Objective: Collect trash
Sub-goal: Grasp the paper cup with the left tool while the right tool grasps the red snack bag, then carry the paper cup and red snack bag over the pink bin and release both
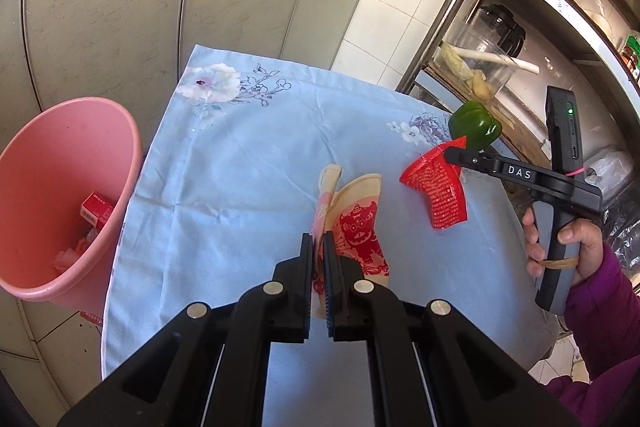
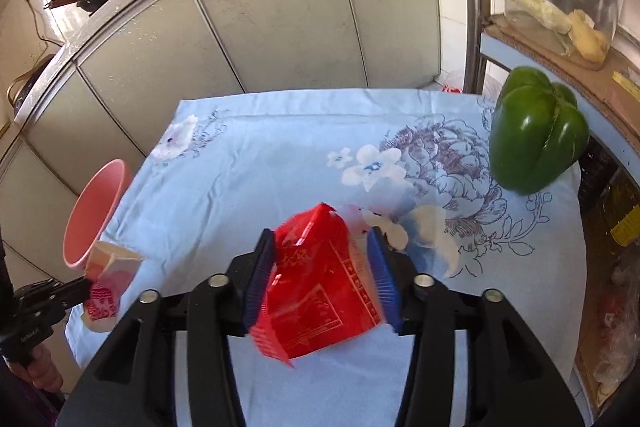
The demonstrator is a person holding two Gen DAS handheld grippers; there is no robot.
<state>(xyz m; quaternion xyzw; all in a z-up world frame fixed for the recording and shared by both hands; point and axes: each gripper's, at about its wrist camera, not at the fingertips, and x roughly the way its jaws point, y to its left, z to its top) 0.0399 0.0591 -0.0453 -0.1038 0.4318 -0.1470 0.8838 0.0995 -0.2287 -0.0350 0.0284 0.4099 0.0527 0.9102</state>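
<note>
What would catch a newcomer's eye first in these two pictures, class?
Probably the red wrapper hanging between the right gripper's blue pads, above the flowered blue cloth. Next, the green pepper at the cloth's far right corner. Then the pink bin off its left edge, with the left gripper pinching a paper cup.

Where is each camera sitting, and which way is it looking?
Left wrist view: sits on the left gripper, looking down along its fingers, shut on a paper cup; the person's right hand shows.
Right wrist view: sits on the right gripper, looking down along its fingers at a red wrapper between the blue pads; a bit of the left hand shows at the edge.
Both see: the blue flowered cloth, pink bin, green pepper, cup and wrapper.
</note>
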